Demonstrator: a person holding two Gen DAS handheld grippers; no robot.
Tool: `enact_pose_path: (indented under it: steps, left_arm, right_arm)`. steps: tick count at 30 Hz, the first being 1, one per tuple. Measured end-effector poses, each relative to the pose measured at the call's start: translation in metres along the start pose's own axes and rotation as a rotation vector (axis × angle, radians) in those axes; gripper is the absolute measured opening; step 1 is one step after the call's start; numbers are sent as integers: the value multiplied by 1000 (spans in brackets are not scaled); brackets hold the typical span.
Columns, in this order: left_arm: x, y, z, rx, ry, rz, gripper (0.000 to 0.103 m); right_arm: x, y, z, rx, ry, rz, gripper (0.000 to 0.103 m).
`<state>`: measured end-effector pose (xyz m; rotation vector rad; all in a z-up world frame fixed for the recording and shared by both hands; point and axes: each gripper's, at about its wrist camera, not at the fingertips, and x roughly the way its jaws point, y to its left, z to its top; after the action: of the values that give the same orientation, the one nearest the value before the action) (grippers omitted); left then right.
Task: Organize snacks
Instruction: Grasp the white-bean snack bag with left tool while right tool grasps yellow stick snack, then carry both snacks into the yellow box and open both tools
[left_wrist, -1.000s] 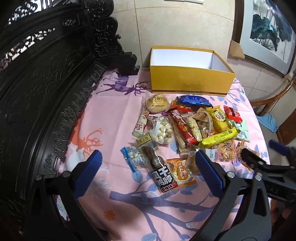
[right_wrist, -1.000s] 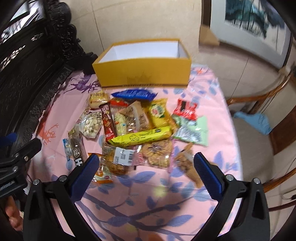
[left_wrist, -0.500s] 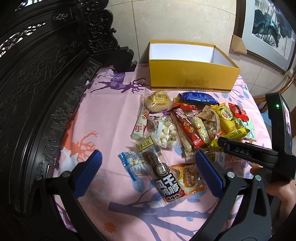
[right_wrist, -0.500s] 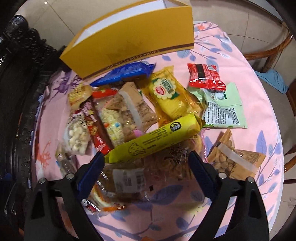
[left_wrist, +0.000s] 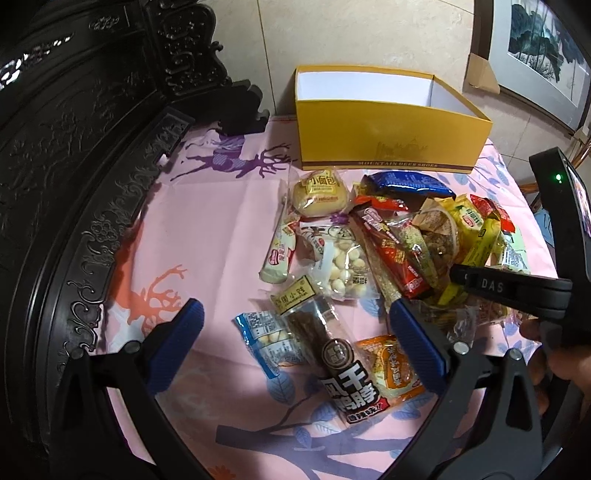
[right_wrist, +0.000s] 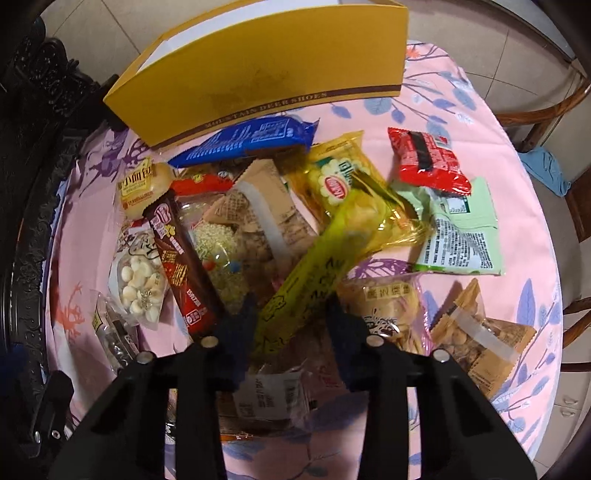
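The right gripper (right_wrist: 291, 314) has its jaws clamped on the near end of a long yellow-green snack bar (right_wrist: 317, 273), which slants up and away across the heap toward a clear yellow cracker bag (right_wrist: 351, 192). In the left wrist view that same gripper (left_wrist: 458, 275) reaches in from the right over the pile, and only part of it shows there.

The left gripper (left_wrist: 295, 328) hangs with its jaws wide apart above the near edge of the snacks, holding nothing; a dark meat-stick packet (left_wrist: 340, 354), a small blue-edged packet (left_wrist: 269, 339) and an orange packet (left_wrist: 391, 365) lie on the cloth between and just beyond its blue fingers (left_wrist: 173, 343).

The snacks are spread over a pink tablecloth (left_wrist: 184, 229) printed with deer and branches. At the far side of the heap stands an open yellow box (left_wrist: 388, 140) with a white inside (no snack shows in the part of it that can be seen). Just in front of the box lie a blue wrapper (right_wrist: 247, 140) and a round bun in clear wrap (left_wrist: 319, 194). Nearer lie a bag of small white balls (left_wrist: 340, 266), a long red-brown bar (right_wrist: 181, 269) and a brown paper packet (right_wrist: 258, 206). To the right of the pile are a red packet (right_wrist: 428, 158) overlapping a pale green packet (right_wrist: 461, 232), and nearer still a tan bag of nuts (right_wrist: 480, 343). Dark carved furniture (left_wrist: 74, 147) borders the table on the left
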<state>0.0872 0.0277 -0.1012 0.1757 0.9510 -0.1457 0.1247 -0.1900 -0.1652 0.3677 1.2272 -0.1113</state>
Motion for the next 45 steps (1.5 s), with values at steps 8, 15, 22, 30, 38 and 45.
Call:
enact_pose_path:
  steps: [8,15,22,30,38,45]
  left_arm:
    - [12,7,6,-19,5,9,101]
    - [29,5,33,-72,0,-57,101]
    - [74,-15,34,-35,65,-115,89]
    - [122,-28,32,6,185,-155,60]
    - [111,-7,27,-79,183,-217,37]
    - [55,11,51,-97,56,-236,37]
  right_arm:
    - [-12,4,-4,-18,-23,75,21]
    - [-33,-3,2,-31,-76,116,21]
    - [-32,-12,2,-18,-73,151,21]
    - [-28,-18,7,11,-61,190,21]
    - [-28,-19,10,8,-73,199,21]
    - [-46,-20,17,7,-120,214,21]
